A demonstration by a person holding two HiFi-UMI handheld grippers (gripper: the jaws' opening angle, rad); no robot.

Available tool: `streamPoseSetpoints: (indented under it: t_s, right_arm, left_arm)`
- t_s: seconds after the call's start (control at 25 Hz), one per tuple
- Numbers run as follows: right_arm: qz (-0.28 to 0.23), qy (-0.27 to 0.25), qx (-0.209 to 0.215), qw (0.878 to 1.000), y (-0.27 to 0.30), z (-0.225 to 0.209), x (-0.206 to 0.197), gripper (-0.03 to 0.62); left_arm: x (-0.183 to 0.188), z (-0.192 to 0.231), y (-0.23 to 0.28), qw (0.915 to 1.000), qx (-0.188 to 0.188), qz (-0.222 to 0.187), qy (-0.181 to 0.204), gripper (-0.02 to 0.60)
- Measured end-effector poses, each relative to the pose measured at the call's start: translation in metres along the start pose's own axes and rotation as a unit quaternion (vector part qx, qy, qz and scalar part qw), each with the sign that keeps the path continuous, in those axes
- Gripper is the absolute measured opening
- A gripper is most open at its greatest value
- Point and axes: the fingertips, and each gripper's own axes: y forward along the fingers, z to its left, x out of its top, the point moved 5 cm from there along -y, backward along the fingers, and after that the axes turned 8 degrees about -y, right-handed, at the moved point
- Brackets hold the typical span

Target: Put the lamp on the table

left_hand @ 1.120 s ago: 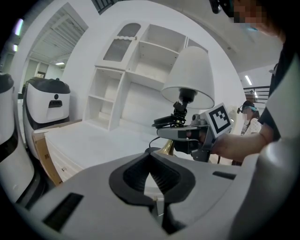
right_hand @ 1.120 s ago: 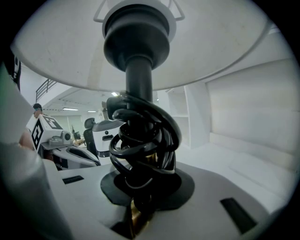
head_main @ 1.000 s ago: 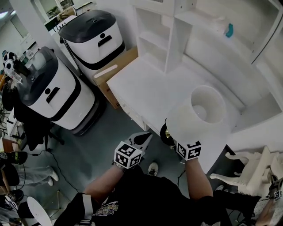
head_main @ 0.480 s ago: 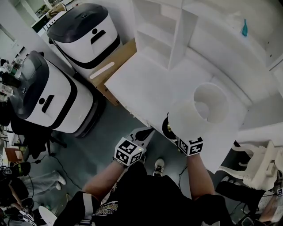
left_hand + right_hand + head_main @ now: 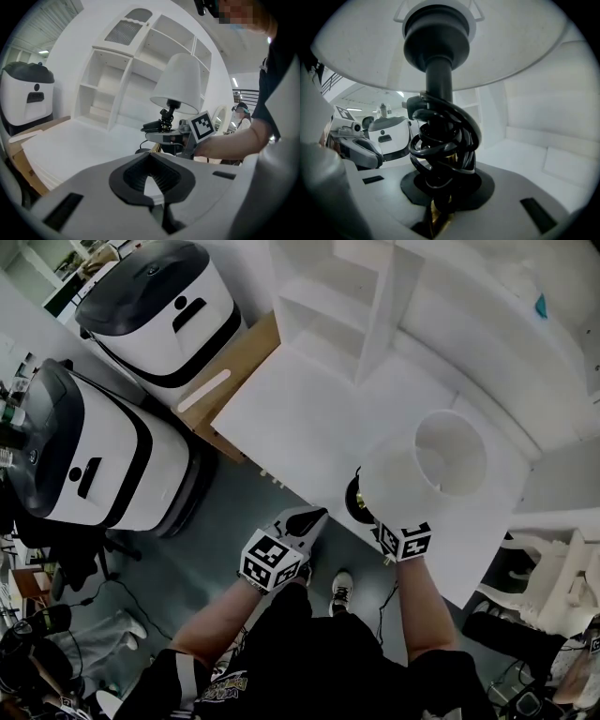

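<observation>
**Lamp held at the near edge of the table.** The right gripper [image 5: 440, 199] has its jaws closed on the lamp [image 5: 412, 479]. They clamp the stem [image 5: 439, 77] low down, where the black cord [image 5: 443, 140] is wound round it in loose coils. A strip of brass shows between the pads just below the coils.

The lamp stands roughly upright. The head view looks into the open top of its white shade [image 5: 448, 454], and the right gripper view looks up at the shade's underside. The dark base [image 5: 357, 502] lies over the near edge of the white table [image 5: 309, 418]. Whether it touches the tabletop cannot be told. The right gripper's marker cube [image 5: 403, 542] shows just near of the shade.

The left gripper [image 5: 307, 517] is to the left of the lamp and apart from it. It is over the grey floor [image 5: 216, 531], just off the table's near edge, and points toward the table. Its jaw tips are together and nothing is between them.

A white shelf unit [image 5: 361, 315] stands on the far side of the table. A brown board [image 5: 220, 381] lies along the table's left end. Further left, on the floor, are two white-and-black machines, the near machine [image 5: 94, 460] and the far machine [image 5: 155, 301]. A shoe [image 5: 342, 589] shows on the floor between the person's arms.
</observation>
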Motion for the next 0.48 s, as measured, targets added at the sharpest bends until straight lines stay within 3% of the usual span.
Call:
streamPoseSetpoints:
  t_s: [0.48]
  right_arm:
    - [-0.004, -0.001, -0.034, 0.999, 0.052, -0.029, -0.008, 0.074]
  left_arm:
    - [0.008, 0.04, 0.018, 0.9999, -0.01, -0.004, -0.001, 0.008]
